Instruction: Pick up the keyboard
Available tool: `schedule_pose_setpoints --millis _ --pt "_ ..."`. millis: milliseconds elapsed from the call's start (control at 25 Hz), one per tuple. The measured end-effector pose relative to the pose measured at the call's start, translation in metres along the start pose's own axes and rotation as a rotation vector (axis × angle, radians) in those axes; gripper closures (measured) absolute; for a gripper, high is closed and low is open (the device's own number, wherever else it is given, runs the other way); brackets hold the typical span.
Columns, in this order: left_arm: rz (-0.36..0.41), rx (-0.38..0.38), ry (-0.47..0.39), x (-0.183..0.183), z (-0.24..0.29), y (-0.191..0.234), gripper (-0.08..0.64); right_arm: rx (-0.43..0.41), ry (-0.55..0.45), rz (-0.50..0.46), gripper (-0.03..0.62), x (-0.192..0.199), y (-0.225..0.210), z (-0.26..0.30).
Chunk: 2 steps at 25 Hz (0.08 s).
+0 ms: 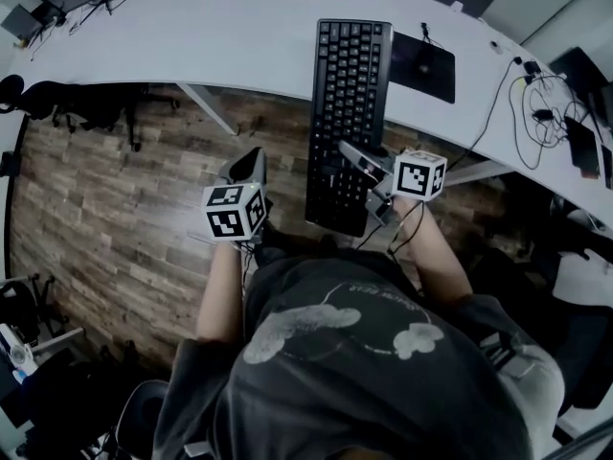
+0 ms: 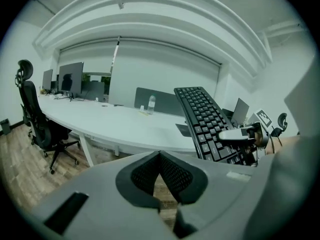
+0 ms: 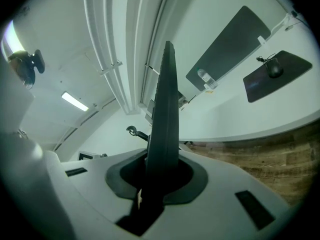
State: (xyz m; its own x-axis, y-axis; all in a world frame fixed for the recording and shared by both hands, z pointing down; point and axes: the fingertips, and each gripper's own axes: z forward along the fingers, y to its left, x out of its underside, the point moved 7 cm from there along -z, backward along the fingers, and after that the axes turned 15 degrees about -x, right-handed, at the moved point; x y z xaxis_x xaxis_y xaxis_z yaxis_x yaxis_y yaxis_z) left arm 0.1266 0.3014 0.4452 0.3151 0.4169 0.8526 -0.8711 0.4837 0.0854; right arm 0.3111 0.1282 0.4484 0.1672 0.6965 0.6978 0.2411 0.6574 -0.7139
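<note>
The white desk (image 1: 239,36) is running out of frame both ways. The black keyboard (image 1: 347,94) is hovering across its near edge, its near end partly hiding behind the right gripper (image 1: 372,182), which is pinching it. The left gripper (image 1: 251,166) is pressing its jaws together, holding nothing

Black keyboard (image 1: 350,113), white desk (image 1: 239,36) — wood-grain floor (image 1: 124,218)

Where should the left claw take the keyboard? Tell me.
Near left long edge, from the left, opposite the right claw: the keyboard is thin, and its near end hangs clear beyond the desk. Open the shut left claw first.
</note>
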Motion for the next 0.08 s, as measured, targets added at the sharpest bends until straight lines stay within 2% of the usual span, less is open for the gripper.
schedule_pose_setpoints --millis 80 --pt "0.002 -0.014 -0.013 -0.0005 -0.0055 -0.0065 0.558 -0.003 0.000 -0.001 0.531 -0.0001 0.0021 -0.0085"
